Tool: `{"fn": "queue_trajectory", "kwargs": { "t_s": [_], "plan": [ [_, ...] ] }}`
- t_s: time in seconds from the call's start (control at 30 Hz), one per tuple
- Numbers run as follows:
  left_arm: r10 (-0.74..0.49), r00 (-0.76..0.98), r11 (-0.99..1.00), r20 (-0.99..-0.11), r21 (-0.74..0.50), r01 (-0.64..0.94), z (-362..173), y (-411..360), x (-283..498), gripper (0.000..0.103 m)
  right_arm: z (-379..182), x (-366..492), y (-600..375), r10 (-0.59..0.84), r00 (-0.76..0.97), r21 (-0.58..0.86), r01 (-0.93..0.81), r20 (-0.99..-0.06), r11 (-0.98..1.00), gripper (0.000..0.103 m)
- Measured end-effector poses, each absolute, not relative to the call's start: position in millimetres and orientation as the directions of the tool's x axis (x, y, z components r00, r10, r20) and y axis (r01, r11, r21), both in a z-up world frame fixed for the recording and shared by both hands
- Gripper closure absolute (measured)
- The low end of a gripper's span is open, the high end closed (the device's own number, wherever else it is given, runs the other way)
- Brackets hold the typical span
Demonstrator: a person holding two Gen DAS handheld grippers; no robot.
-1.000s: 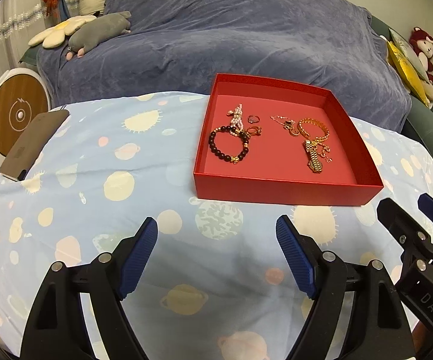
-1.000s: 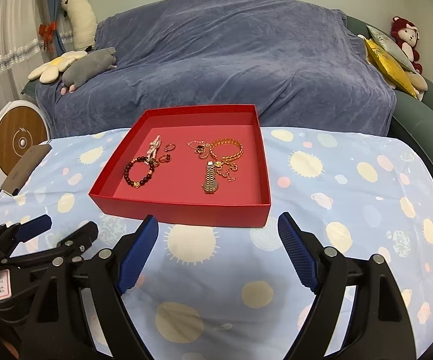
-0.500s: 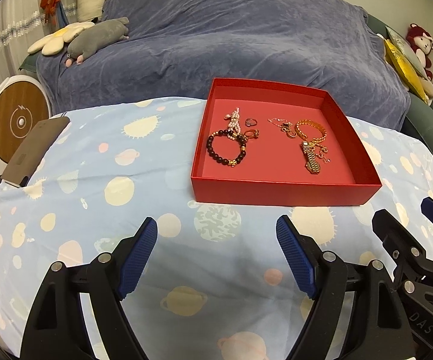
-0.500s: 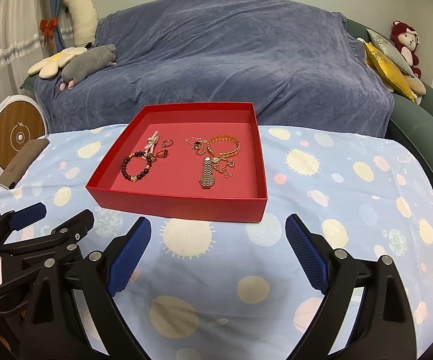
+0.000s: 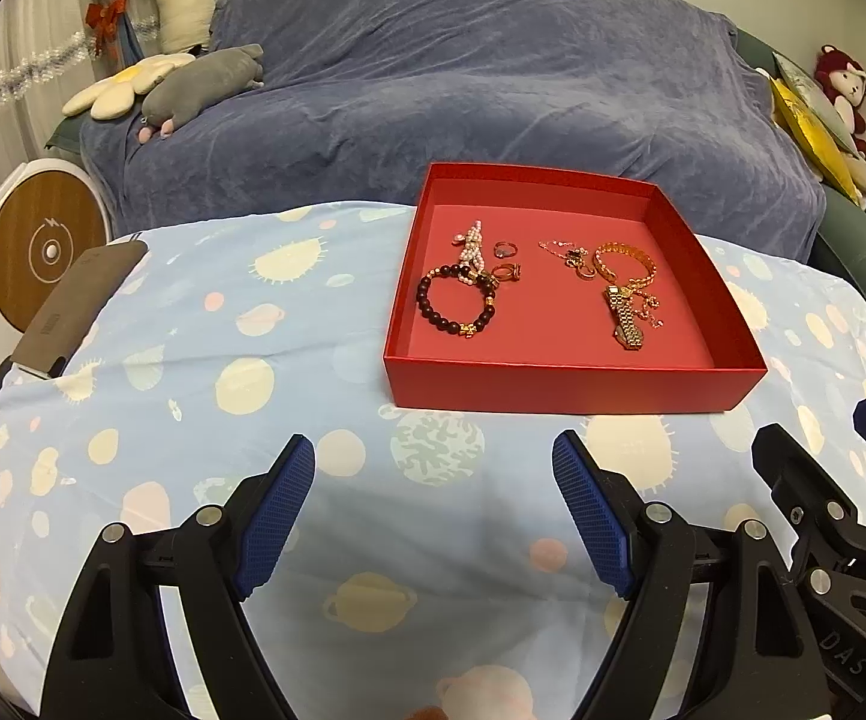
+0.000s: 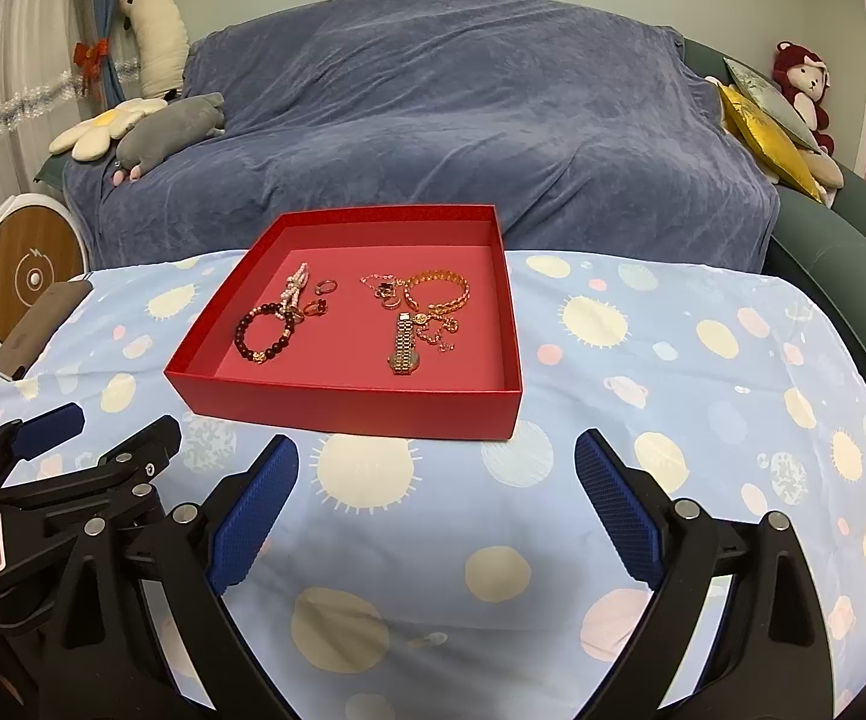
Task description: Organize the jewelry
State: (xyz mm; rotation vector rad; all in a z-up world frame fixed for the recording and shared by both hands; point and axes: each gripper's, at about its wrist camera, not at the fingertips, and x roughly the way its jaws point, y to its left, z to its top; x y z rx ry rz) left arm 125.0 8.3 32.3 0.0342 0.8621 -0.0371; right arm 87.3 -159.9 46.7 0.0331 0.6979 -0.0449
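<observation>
A red tray (image 5: 559, 387) (image 6: 349, 408) sits on the blue spotted cloth. In it lie a dark bead bracelet (image 5: 454, 303) (image 6: 265, 333), a pearl piece (image 5: 470, 246), two rings (image 5: 506, 260), a gold bracelet (image 5: 625, 258) (image 6: 439, 291), a gold watch (image 5: 624, 319) (image 6: 404, 343) and a thin chain (image 5: 562, 251). My left gripper (image 5: 433, 474) is open and empty, above the cloth in front of the tray. My right gripper (image 6: 436, 474) is open and empty, also in front of the tray; it shows in the left wrist view (image 5: 823, 468) at the right.
A dark phone (image 5: 76, 306) lies at the table's left edge. A sofa under a blue cover (image 5: 463, 84) stands behind the table, with plush toys (image 5: 193, 87) on it. A round white and wood device (image 5: 37, 252) stands at the left.
Both grippers have drawn back and up a little from the tray, which looks smaller and farther. The jewelry has not moved. Both grippers stay open.
</observation>
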Motion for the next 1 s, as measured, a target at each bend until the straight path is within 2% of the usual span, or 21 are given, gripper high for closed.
{"fn": "queue_trajectory", "kwargs": {
  "t_s": [1.0],
  "plan": [
    [-0.012, 0.666, 0.999, -0.746, 0.016, 0.036, 33.8, 10.9, 120.8, 0.024, 50.5, 83.9, -158.6, -0.022, 0.771, 0.019, 0.044, -0.636, 0.999, 0.012]
  ]
}}
